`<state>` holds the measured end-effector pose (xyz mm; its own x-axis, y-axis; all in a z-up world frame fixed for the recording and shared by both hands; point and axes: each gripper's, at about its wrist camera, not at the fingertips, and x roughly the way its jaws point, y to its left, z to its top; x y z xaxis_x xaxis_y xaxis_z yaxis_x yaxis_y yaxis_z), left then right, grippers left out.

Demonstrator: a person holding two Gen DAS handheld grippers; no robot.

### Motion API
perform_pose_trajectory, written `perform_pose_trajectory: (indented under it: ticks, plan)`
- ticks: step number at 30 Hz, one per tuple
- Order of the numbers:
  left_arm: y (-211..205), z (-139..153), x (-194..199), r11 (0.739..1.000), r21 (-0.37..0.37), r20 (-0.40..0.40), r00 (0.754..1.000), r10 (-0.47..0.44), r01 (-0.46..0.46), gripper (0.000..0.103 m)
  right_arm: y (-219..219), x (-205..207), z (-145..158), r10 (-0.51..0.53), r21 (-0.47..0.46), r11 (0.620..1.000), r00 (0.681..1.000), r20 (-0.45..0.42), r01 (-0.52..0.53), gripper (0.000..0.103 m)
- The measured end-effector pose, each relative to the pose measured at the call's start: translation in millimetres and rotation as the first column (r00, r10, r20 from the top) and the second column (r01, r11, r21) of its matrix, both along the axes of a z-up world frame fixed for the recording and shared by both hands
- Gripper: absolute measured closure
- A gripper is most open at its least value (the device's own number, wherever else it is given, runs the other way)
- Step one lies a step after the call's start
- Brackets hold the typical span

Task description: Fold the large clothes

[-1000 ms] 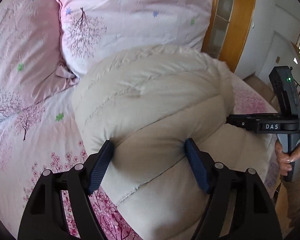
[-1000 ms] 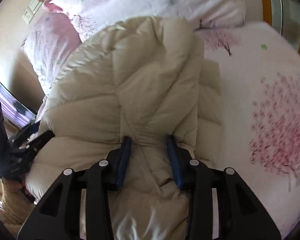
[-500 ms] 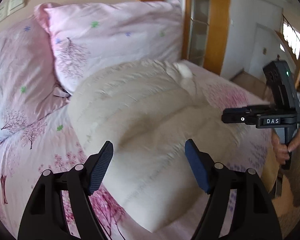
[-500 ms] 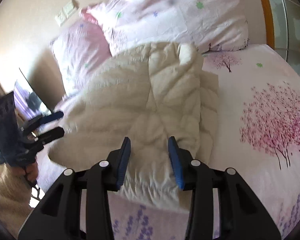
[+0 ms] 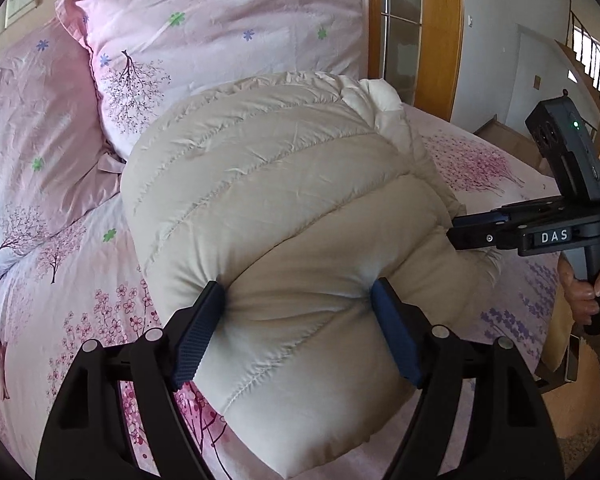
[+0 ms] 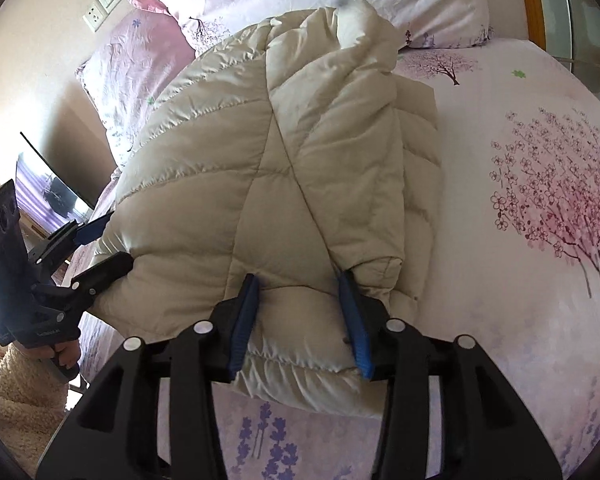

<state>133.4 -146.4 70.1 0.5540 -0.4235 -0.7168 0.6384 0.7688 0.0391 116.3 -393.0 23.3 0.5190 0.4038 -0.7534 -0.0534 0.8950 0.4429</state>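
Note:
A puffy cream quilted jacket (image 5: 284, 208) lies folded in a thick bundle on the pink flowered bed (image 5: 72, 264). My left gripper (image 5: 298, 292) has its blue pads wide apart, pressed into the near end of the bundle. My right gripper (image 6: 302, 284) grips the other near edge of the jacket (image 6: 284, 168), its pads dug into the fabric. The right gripper also shows in the left wrist view (image 5: 460, 224) at the jacket's right side. The left gripper shows in the right wrist view (image 6: 100, 244) at the jacket's left edge.
Two pink flowered pillows (image 5: 204, 44) lean at the head of the bed. A wooden door frame (image 5: 440, 28) stands beyond the bed. A screen (image 6: 48, 188) stands by the wall left of the bed. Bare sheet (image 6: 540, 184) lies right of the jacket.
Half a second ago both grippers were drawn back with empty jaws. Now both have moved forward and their pads press into the near edge of the jacket again.

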Motion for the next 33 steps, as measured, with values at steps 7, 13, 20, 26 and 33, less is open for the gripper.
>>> perform_pose_trajectory:
  ticks: [7, 13, 20, 26, 33]
  plan:
    - [61, 35, 22, 0.946, -0.317, -0.133, 0.991, 0.027, -0.068, 0.023, -32, 7, 45, -0.052, 0.16, 0.986, 0.996, 0.069, 0.041, 0.003]
    - [102, 18, 71, 0.858, -0.448, -0.35, 0.932, 0.089, -0.25, 0.023, -79, 51, 16, -0.147, 0.317, 0.932, 0.983, -0.108, 0.175, 0.002]
    - [99, -17, 98, 0.813, -0.474, -0.524, 0.85, 0.049, -0.339, 0.023, -81, 93, -17, -0.134, 0.282, 0.939, 0.965, -0.224, 0.196, 0.002]
    - [91, -32, 110, 0.795, -0.483, -0.573, 0.819, 0.032, -0.368, 0.019, -75, 114, -34, -0.06, 0.335, 0.931, 0.965, -0.255, 0.146, 0.002]
    - [94, -45, 121, 0.758, -0.512, -0.616, 0.788, 0.003, -0.403, 0.014, -53, 135, -41, 0.092, 0.448, 0.894, 0.97, -0.224, 0.019, 0.002]
